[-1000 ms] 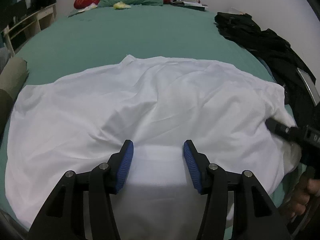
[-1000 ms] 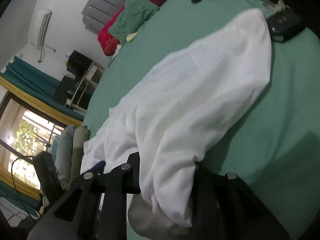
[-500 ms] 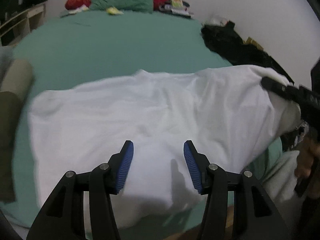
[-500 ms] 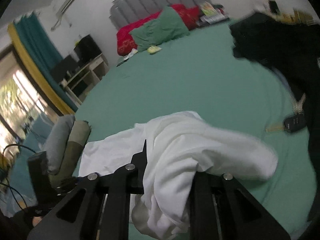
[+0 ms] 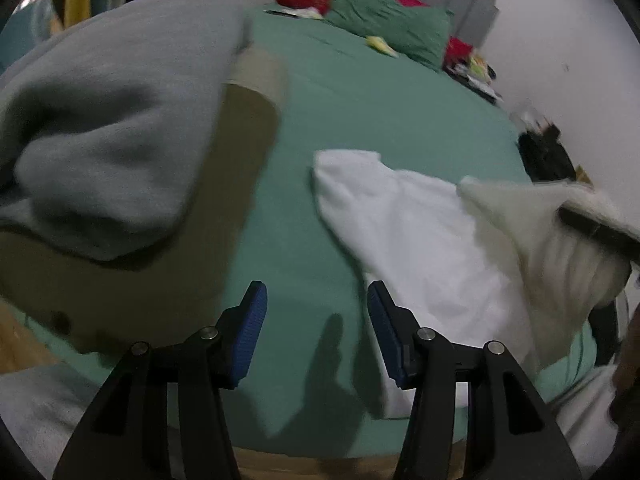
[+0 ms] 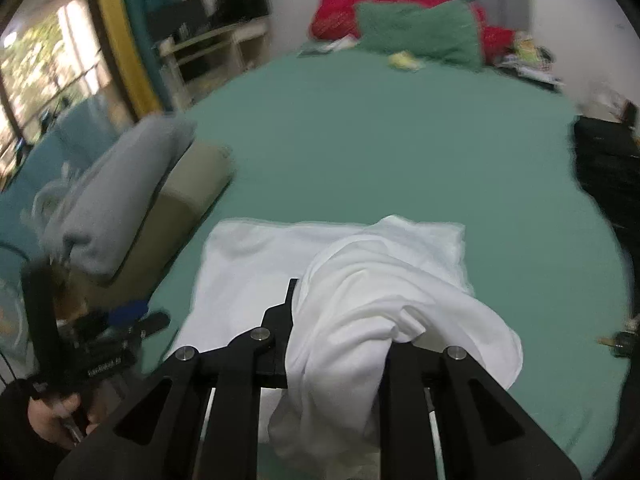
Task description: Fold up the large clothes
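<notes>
The white garment [image 6: 320,280] lies on the green bed [image 6: 380,152], one side lifted and draped over the right gripper [image 6: 340,320], whose jaws are opening a little yet clamp a bunch of its cloth; the left gripper [image 5: 314,332] hovers over bare sheet just beside the garment, jaws apart with nothing between them; beyond it on the same side sits a grey folded garment [image 5: 116,120] on an olive one [image 5: 224,208]; pillows [image 6: 416,28] lie at the bed's far end.
</notes>
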Demonstrator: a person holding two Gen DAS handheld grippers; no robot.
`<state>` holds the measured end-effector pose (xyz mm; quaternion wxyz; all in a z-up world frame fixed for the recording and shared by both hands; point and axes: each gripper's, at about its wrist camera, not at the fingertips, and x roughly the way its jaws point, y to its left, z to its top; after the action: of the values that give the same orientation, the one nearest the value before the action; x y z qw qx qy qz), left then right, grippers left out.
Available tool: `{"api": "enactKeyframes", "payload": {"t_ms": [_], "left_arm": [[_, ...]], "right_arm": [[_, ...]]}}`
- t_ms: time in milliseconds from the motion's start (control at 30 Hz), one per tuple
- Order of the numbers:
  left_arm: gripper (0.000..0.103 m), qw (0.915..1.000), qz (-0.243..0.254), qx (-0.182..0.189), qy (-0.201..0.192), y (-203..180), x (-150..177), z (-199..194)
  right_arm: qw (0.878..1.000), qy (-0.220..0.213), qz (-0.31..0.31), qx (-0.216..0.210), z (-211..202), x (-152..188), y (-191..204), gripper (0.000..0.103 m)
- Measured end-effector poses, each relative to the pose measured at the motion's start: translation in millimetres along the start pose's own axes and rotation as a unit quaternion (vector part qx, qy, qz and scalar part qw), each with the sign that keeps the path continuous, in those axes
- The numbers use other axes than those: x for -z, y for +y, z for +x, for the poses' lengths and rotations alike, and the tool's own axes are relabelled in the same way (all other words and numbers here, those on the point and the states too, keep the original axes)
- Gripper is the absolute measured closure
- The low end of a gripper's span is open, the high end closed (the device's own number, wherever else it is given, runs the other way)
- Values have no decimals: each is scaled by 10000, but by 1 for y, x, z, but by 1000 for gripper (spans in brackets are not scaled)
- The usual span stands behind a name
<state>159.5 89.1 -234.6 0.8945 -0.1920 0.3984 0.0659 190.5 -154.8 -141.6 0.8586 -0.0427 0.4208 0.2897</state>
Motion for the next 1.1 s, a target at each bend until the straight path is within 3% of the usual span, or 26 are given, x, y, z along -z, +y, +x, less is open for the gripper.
{"api": "enactKeyframes", "payload": {"t_ms": [100, 133, 200, 300, 500, 567, 633, 767, 833, 900, 967, 1033, 1100], "left_arm": [[48, 9999, -49, -69, -101, 16, 1, -9], [48, 9998, -112, 66, -131, 21, 1, -12], [48, 9991, -252, 289, -164, 29, 2, -17], [48, 9991, -161, 301, -240, 25, 3, -20], [47, 9957, 281, 737, -489, -13, -4, -28], [40, 9912, 652, 1032, -514, -38, -9, -28], [40, 9851, 1194, 1178, -382, -69, -11, -24], [40, 9638, 2447, 1033, 249, -130, -10, 4], [40, 9562, 2708, 1006, 467, -139, -8, 16], [40, 9523, 2917, 651, 623, -146, -12, 39], [40, 9591, 2712, 480, 654, -139, -22, 54], [40, 9746, 2106, 527, 552, -121, -42, 61], [40, 9847, 1727, -28, 230, -104, -55, 66]], "right_arm": [[9945, 592, -100, -863, 36, 10, 30, 70], [9907, 655, -31, -1196, 41, 13, 35, 66], [9814, 719, -51, -1781, 47, 19, 46, 47], [9779, 535, -231, -2007, 34, 19, 46, 34], [9811, -350, 203, -1894, -23, 16, -9, 27], [9856, -564, 390, -1546, -37, 23, -37, 25], [9900, -572, 568, -1159, -37, 28, -53, 25], [9882, -480, 1287, -675, -29, 55, -103, 25], [9857, -462, 1503, -603, -25, 66, -116, 25], [9839, -416, 1656, -529, -21, 76, -129, 25], [9812, -385, 1799, -587, -14, 84, -140, 25], [9790, -368, 1877, -704, -9, 87, -145, 25], [9750, -362, 1973, -960, -5, 92, -149, 25]]}}
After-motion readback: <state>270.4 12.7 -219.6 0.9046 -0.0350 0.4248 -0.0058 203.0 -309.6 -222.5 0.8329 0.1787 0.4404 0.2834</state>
